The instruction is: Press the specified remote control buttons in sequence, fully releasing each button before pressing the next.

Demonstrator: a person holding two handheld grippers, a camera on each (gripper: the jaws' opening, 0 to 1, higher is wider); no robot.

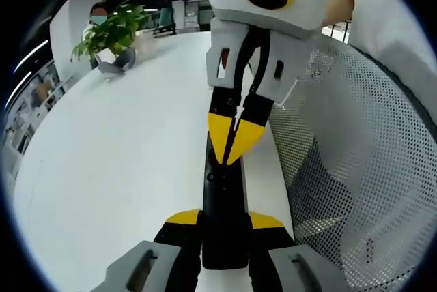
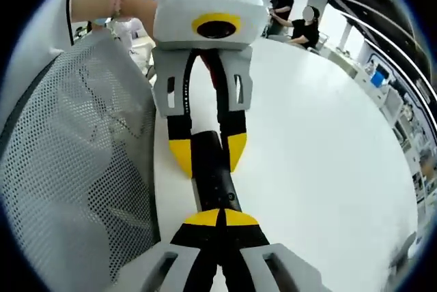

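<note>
Left gripper (image 1: 224,227) clamps black remote control (image 1: 224,196) over white surface (image 1: 116,162). Right gripper (image 2: 220,218) clenched, jaw tips together on remote's buttons. Mesh chair back (image 1: 355,162) beside.

No legible text anywhere.

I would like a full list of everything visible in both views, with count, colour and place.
remote: one, black, lying on the table, held at one end by the left gripper.
table: one, white, under the remote.
mesh chair: one, white-grey, beside the table edge.
plant: one, green in a grey pot, at the far side of the table.
people: two, dark clothes, seated at the far side of the table.
left gripper: black, yellow tips, shut on the remote.
right gripper: black, yellow tips, shut, tips on the remote.
</note>
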